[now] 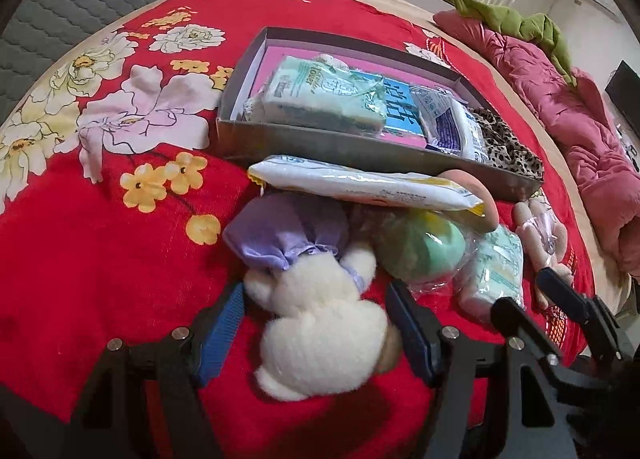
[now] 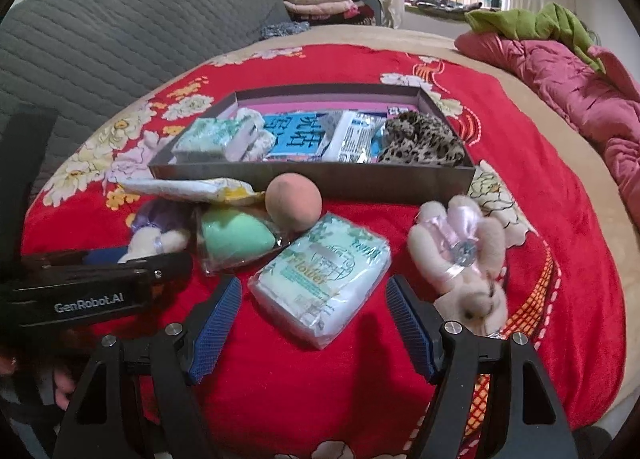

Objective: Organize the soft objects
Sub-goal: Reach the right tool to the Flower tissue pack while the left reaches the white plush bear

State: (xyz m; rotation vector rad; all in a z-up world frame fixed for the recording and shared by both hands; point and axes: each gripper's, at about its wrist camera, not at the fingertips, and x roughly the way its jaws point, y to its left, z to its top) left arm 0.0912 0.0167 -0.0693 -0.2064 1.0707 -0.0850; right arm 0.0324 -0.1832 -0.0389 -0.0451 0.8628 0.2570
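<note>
A shallow grey cardboard box with a pink floor (image 2: 312, 179) sits on the red floral bedspread (image 1: 100, 259), evidently serving as the collecting place: it already holds a green-printed tissue pack (image 1: 324, 93), a white plastic-wrapped packet (image 1: 448, 121) and a leopard-print fabric piece (image 2: 420, 139). The rest lie in a loose cluster just in front of its near wall, within easy reach: a flat white-and-yellow plastic pack (image 1: 360, 183) resting across the other items, a peach-coloured soft ball (image 2: 293, 201), a mint-green sponge in clear wrap (image 2: 236, 239), a second green-printed tissue pack (image 2: 320, 279) and a pale pink plush rabbit (image 2: 460, 255).

The left gripper (image 1: 316, 335) is held low and level, its blue-padded fingers (image 1: 222, 335) spread on either side of a white plush toy in a lilac satin dress (image 1: 316, 299), apparently not yet pinching it. The right gripper (image 2: 314, 323) hovers equally low, spread wide around the near end of the second tissue pack, holding nothing.
</note>
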